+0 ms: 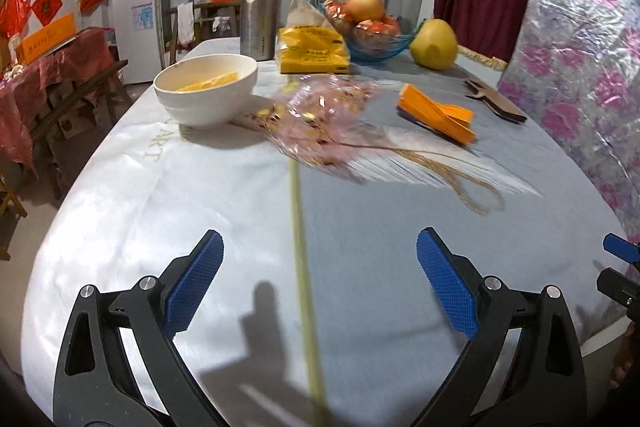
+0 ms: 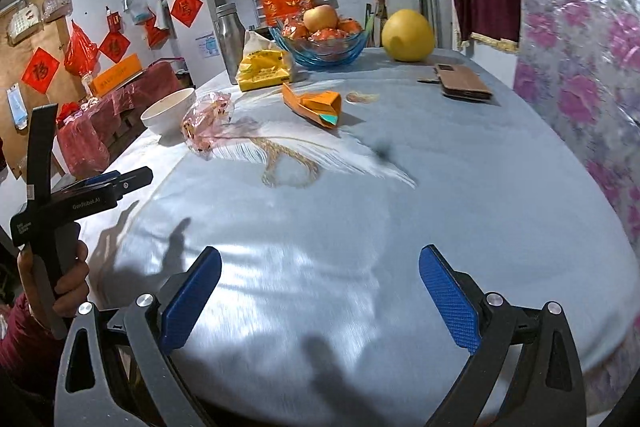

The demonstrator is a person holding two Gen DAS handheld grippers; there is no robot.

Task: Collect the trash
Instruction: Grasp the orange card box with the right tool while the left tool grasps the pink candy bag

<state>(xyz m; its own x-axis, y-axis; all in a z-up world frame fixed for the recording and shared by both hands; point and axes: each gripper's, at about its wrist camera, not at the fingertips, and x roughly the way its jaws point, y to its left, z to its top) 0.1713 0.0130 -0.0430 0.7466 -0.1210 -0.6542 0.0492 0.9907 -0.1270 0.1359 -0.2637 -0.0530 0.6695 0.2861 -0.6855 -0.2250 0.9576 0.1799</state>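
Note:
A crumpled pink clear wrapper (image 1: 320,115) lies mid-table beside the white bowl (image 1: 206,87); it also shows in the right wrist view (image 2: 206,121). A squashed orange carton (image 1: 436,115) lies to its right, also in the right wrist view (image 2: 314,103). A loop of tan twine (image 1: 460,183) lies nearer, also in the right wrist view (image 2: 288,167). My left gripper (image 1: 320,275) is open and empty over the near table. My right gripper (image 2: 320,287) is open and empty, well short of the trash.
At the back stand a steel bottle (image 1: 260,15), a yellow packet (image 1: 312,49), a blue fruit bowl (image 1: 376,43) and a pomelo (image 1: 434,43). A brown wallet (image 2: 464,83) lies far right. A floral plastic sheet (image 1: 580,67) borders the right. The left gripper handle (image 2: 60,211) is at left.

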